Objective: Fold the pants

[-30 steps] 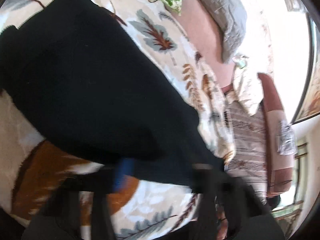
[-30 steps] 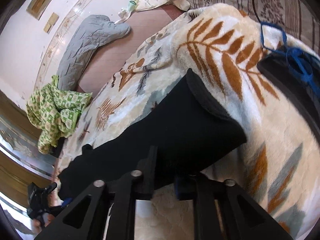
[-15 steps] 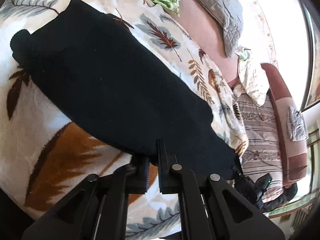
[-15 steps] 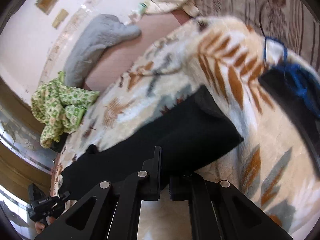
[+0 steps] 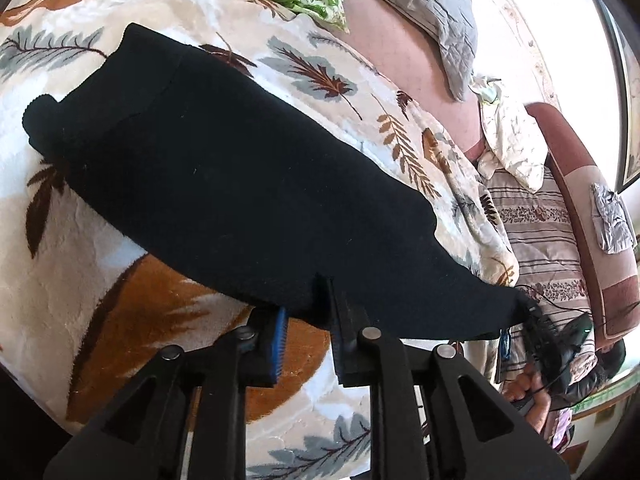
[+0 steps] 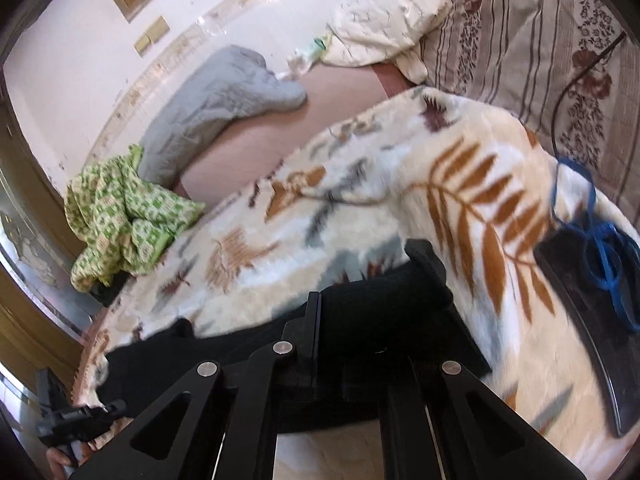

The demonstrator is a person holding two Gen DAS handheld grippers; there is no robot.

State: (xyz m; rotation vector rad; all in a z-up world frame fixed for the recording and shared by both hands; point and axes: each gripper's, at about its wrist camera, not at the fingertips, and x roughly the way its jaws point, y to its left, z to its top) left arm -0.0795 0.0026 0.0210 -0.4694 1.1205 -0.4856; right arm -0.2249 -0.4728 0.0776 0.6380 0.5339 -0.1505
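Left wrist view: black pants (image 5: 240, 184) laid out long on the leafy blanket (image 5: 80, 280) over the bed, long axis slanting from top left down to bottom right. Near long edge sitting right at the tips of the left fingers (image 5: 332, 312). Opening up at this moment, with a clear gap between the pads and the hem just draped across that gap, so not really pinched as far as can be told.

Over at the bottom-right tip of the cloth: right fingers (image 5: 532, 316) pressed together on that corner, fabric pulled out to a point there, a hand (image 5: 528, 392) just below.

Right wrist view, same story from the other side: right fingers (image 6: 314, 320) clamped shut with pants (image 6: 380, 312) bunched around them, left fingers (image 6: 76, 420) small and far off at the lower left, near the opposite stretch of the same edge.

So, key bit for the next move, just guessing: both sets lined up along one long edge, rest of the pants lying away from them across the blanket. Probably a fold along the length, far end toward near. Can't tell waistband from cuffs, too dark.
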